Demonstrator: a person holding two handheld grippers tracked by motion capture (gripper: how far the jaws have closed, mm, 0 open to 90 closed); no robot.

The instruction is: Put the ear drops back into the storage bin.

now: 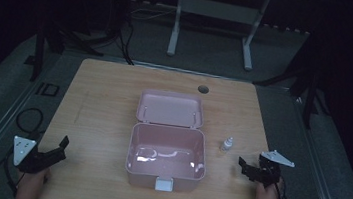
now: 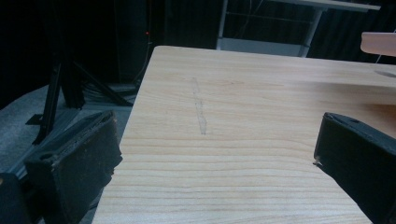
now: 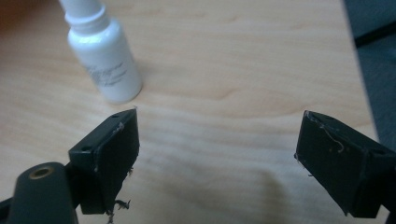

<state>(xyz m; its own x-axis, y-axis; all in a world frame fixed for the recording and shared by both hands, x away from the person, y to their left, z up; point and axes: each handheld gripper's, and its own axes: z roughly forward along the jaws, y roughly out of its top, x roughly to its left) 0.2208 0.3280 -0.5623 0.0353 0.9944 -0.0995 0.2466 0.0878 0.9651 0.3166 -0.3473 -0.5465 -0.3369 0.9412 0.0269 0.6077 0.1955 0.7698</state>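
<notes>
High view, right gripper (image 1: 249, 169): black, jaws spread, holding nothing, low over the light wooden table (image 1: 104, 101) near its right edge.
High view, bottle: the small white plastic dropper bottle (image 1: 226, 144) stands upright just ahead and left of the right gripper, apart from it.
High view, box: the open pink plastic box with a hinged lid (image 1: 166, 153) sits left of the bottle, between the two grippers.
High view, left gripper (image 1: 60, 149): black, open, empty, at the table's left front edge, well apart from the box.
Left gripper view: jaws wide apart over bare wood; a pink edge of the box shows far right.
Right gripper view: jaws wide apart, nothing between them; the bottle (image 3: 105, 58) stands just beyond the left jaw tip, not touching.
</notes>
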